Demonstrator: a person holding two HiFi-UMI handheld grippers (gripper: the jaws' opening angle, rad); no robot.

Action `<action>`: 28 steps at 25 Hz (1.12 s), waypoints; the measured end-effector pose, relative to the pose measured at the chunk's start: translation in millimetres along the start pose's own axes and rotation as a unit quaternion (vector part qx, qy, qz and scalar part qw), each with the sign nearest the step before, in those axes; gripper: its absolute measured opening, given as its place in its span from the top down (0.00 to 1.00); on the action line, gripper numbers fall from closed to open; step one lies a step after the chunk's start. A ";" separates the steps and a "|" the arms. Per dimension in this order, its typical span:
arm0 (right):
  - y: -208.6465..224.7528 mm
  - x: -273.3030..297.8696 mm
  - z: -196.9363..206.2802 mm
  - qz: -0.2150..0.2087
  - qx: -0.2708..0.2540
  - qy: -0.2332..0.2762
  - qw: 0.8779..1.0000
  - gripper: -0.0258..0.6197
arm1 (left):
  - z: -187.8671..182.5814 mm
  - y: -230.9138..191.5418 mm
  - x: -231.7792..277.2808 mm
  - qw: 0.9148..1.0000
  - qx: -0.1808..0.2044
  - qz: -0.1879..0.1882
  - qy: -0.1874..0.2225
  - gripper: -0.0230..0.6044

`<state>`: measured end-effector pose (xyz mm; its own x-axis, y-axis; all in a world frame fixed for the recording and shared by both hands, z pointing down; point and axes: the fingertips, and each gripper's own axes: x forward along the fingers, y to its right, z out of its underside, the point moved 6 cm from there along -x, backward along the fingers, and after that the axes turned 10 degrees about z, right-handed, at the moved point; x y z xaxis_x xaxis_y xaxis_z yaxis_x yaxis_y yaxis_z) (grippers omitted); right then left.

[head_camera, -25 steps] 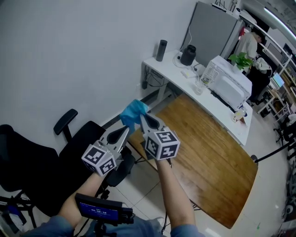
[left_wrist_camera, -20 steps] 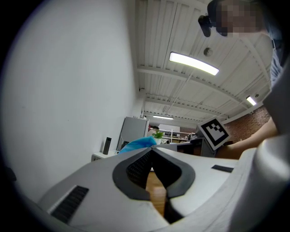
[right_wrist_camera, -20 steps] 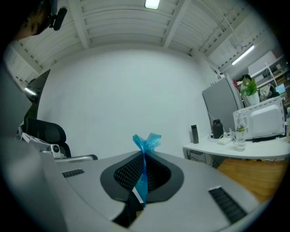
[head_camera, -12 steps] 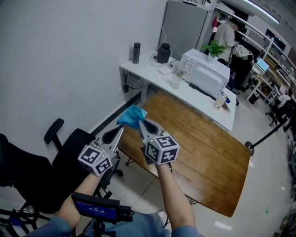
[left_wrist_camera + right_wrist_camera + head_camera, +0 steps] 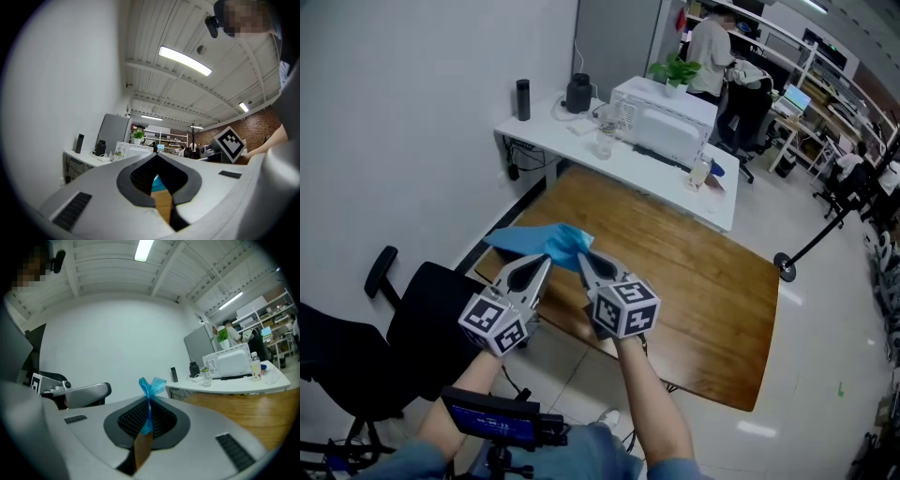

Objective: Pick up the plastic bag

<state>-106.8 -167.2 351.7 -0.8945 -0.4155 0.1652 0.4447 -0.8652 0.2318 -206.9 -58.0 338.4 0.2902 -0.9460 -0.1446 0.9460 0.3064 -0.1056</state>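
- The plastic bag (image 5: 546,241) lay on no surface. It hung in the air, pinched at the tips of the right gripper (image 5: 581,258), above the near left corner of the wooden worktop (image 5: 703,281).
- From the right fingers the bag spread forward and to the left. Its long axis ran sideways, across the front of both grippers, so its free end was nearer to the left gripper (image 5: 546,263).
- In the right gripper view, a thin fold of blue film ran up between the two fingers, which were pressed on it. The film opened into a small tuft just above the tips.
- The left fingers were pressed together at the tips with nothing between them. The small blue patch in the hollow behind those tips was, I judge, the bag farther off.
- Both forearms reached forward side by side. The grippers were about level, with their tips turned toward each other and near together.
- I judge that the lift was mostly done. The hold was on thin film only, so the bag could slip out.
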 end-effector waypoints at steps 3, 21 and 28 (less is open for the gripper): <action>21.7 -21.7 5.1 0.011 0.012 -0.001 1.000 0.96 | 7.3 19.3 18.7 1.000 -0.002 0.014 -0.005 0.95; 119.7 -140.3 43.0 0.061 0.064 -0.031 0.996 0.96 | 39.3 116.1 106.5 0.995 -0.002 0.091 -0.032 0.95; 160.7 -183.6 54.7 0.091 0.077 -0.043 0.992 0.96 | 63.1 150.2 138.4 0.991 -0.006 0.120 -0.058 0.95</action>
<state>131.4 -214.6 411.1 -0.7949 -0.5292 0.2969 0.6056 -0.7224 0.3337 -15.5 -149.6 364.6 0.5223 -0.8511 -0.0529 0.8459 0.5249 -0.0946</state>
